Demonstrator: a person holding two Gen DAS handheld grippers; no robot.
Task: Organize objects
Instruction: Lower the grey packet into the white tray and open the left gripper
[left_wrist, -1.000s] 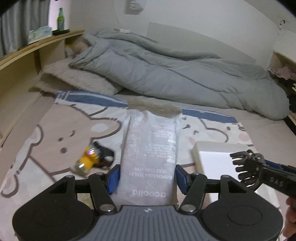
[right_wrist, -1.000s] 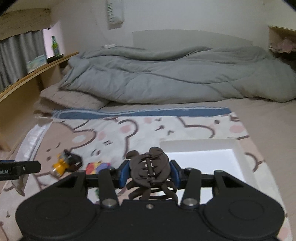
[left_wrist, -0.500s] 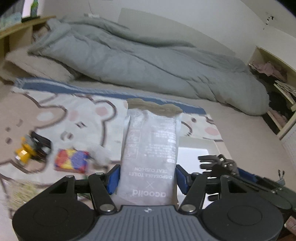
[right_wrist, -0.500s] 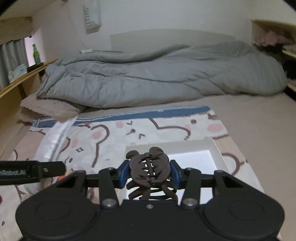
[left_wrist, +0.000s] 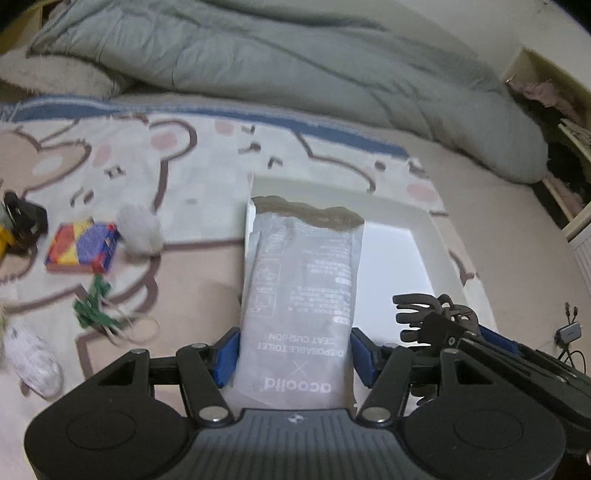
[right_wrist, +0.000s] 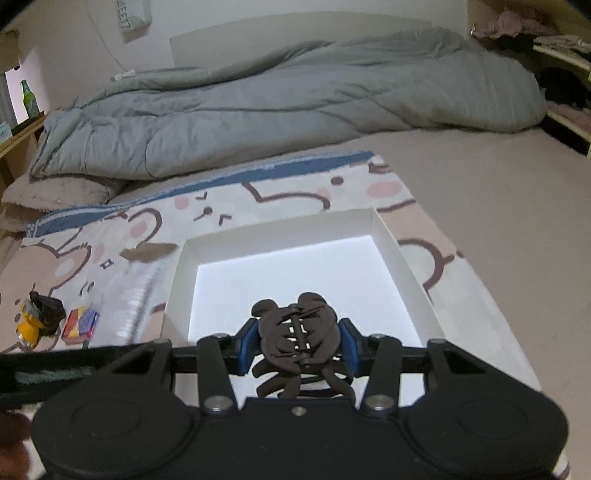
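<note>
My left gripper is shut on a grey packet of disposable toilet seat cushions, held upright over the left edge of a white box. My right gripper is shut on a dark brown hair claw clip, held over the near part of the white box. The clip also shows in the left wrist view, at the right. The packet shows blurred in the right wrist view, left of the box.
On the bear-print blanket left of the box lie a colourful small box, a grey fluffy ball, a green piece with rubber bands, a white wrapped packet and a yellow-black object. A grey duvet lies behind.
Both grippers have moved right and forward towards the white box. The packet now overlaps the box's left edge and the clip hangs over the box's inside.
</note>
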